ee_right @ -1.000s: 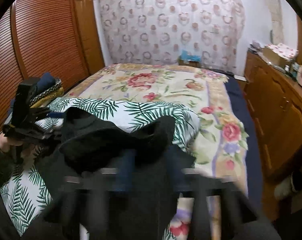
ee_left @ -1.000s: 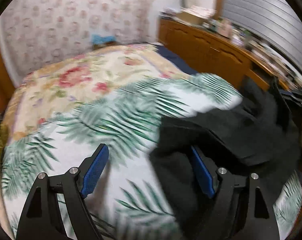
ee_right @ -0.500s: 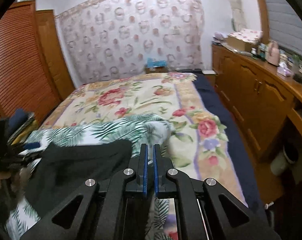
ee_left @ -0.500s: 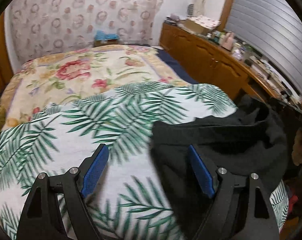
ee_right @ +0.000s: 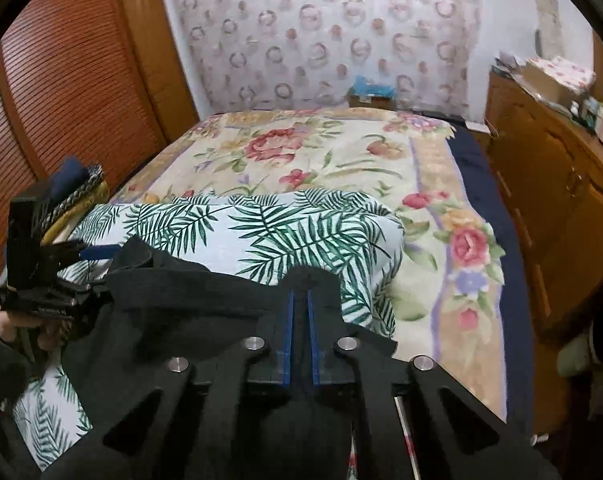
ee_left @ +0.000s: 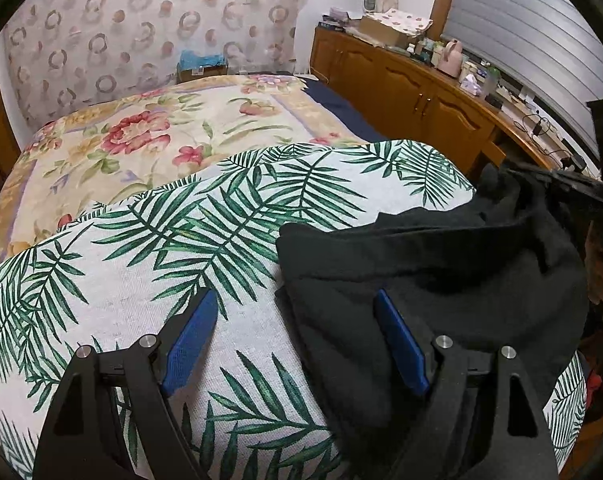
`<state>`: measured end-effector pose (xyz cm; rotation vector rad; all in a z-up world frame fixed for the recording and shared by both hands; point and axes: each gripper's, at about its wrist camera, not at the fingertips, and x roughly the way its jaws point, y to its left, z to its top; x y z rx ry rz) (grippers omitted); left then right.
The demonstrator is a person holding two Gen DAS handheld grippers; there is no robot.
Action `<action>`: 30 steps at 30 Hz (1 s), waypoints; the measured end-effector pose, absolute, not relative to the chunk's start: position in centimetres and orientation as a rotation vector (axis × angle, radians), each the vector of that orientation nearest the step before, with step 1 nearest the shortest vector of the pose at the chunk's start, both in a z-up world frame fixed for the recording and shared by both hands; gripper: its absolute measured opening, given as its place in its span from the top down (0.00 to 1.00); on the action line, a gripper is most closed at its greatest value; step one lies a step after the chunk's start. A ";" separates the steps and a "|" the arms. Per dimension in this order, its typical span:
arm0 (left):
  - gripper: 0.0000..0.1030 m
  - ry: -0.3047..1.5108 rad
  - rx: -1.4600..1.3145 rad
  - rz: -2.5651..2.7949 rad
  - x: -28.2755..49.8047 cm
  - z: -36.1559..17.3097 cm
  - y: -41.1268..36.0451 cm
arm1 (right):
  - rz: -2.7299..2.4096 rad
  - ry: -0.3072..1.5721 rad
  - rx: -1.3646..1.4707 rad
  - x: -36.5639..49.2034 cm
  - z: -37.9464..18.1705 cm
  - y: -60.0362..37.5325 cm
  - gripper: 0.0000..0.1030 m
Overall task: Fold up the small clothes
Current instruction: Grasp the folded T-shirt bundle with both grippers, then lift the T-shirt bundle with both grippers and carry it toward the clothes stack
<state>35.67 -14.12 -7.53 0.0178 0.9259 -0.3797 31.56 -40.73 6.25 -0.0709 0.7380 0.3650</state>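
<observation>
A black garment (ee_left: 441,264) lies crumpled on the palm-leaf cloth (ee_left: 173,264) at the near end of the bed. My left gripper (ee_left: 297,312) is open; its right finger rests on the garment's left part and its left finger is over the leaf cloth. My right gripper (ee_right: 300,296) is shut on the garment's right edge (ee_right: 205,304) and holds it slightly raised. The left gripper also shows in the right wrist view (ee_right: 85,256), at the garment's far left corner.
A floral bedspread (ee_right: 301,152) covers the bed beyond. A wooden cabinet (ee_left: 413,92) with clutter runs along the right. A louvred wooden wardrobe (ee_right: 61,92) and folded fabrics (ee_right: 81,188) are on the left.
The right gripper has closed on the garment's edge and drawn it out to the right. The garment has settled flatter. The left gripper stays open in the same place.
</observation>
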 end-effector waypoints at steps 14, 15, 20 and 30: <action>0.48 0.963 -0.109 -0.447 34.0 -7.2 -13.7 | 0.264 0.728 0.067 28.1 6.3 -43.7 0.35; 0.48 0.964 -0.113 -0.449 34.0 -7.2 -13.7 | 0.271 0.741 0.072 27.9 5.9 -43.5 0.35; 0.51 0.960 -0.123 -0.450 33.7 -7.2 -14.0 | 0.288 0.821 0.114 27.5 4.5 -43.7 0.34; 0.67 0.979 -0.130 -0.507 33.0 -7.4 -14.4 | 0.365 0.903 0.189 28.7 3.8 -43.6 0.44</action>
